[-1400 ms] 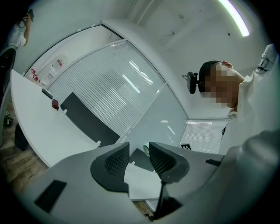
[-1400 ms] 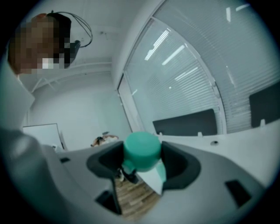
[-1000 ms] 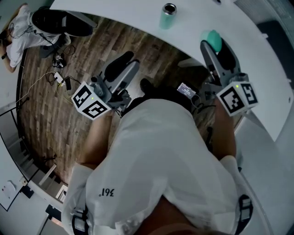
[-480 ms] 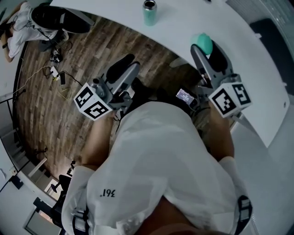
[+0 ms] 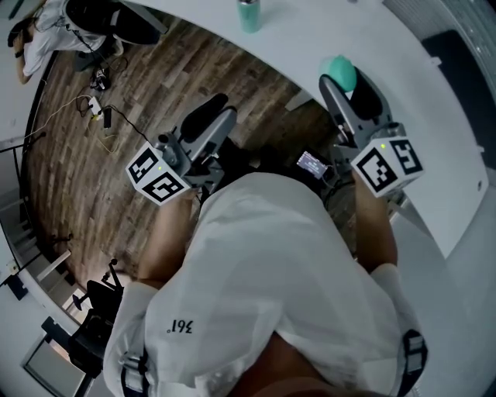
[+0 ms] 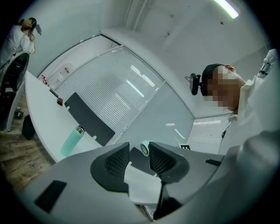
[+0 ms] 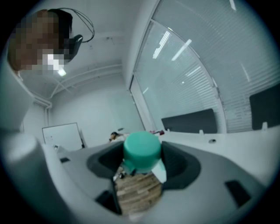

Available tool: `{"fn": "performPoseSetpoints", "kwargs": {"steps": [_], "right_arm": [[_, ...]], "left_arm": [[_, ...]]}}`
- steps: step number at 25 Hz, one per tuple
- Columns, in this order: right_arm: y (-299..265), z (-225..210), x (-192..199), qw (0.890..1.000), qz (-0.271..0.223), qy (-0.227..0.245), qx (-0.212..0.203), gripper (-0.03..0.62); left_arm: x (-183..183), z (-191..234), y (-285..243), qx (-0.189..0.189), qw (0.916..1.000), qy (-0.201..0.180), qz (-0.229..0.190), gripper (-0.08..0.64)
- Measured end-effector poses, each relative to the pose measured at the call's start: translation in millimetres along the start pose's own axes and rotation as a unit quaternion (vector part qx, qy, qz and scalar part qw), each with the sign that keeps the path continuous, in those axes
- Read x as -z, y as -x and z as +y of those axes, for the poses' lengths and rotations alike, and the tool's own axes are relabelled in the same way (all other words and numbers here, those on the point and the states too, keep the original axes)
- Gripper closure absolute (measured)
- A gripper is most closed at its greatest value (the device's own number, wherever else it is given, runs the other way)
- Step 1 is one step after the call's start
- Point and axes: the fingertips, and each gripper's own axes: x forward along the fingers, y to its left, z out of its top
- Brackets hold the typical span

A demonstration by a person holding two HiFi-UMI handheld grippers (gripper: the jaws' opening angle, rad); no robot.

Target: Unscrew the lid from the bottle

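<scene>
The teal bottle (image 5: 249,14) stands upright on the white table (image 5: 325,31) at the top edge of the head view, its metal neck bare. The left gripper view shows the bottle (image 6: 72,141) too, far off near the table's edge. My right gripper (image 5: 349,81) is shut on the teal lid (image 5: 341,71), held in the air at the table's near edge. In the right gripper view the lid (image 7: 141,151) fills the gap between the jaws of the right gripper (image 7: 141,158). My left gripper (image 5: 216,115) hovers over the wooden floor, open and empty; the left gripper (image 6: 139,158) has nothing between its pads.
The curved white table (image 6: 41,113) carries a dark panel (image 6: 87,118) and small items. Cables (image 5: 97,116) lie on the wooden floor at the left. A person (image 5: 46,23) sits by a chair at the far upper left. A small screen (image 5: 312,163) hangs at my waist.
The bottle has slid toward the upper left of the head view. The right gripper with the lid has drawn a little further from it. The left gripper keeps its opening.
</scene>
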Motion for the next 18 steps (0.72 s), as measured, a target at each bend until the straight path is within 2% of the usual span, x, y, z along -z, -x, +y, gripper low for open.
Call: {"fn": "performPoseSetpoints", "kwargs": {"steps": [9,18], "right_arm": [[13.9,20.9,5.8,1.0,-0.01,0.008,0.01,0.307],[-2.9,64.3,28.1,1.0,0.0,0.008,0.026,0.307]], "left_arm": [[2.2,-7.0,12.3,0.015,0.9998,-0.002,0.013,0.402],[-9.9,13.9,62.1,0.009,0.9994,0.012,0.032,0.402]]}}
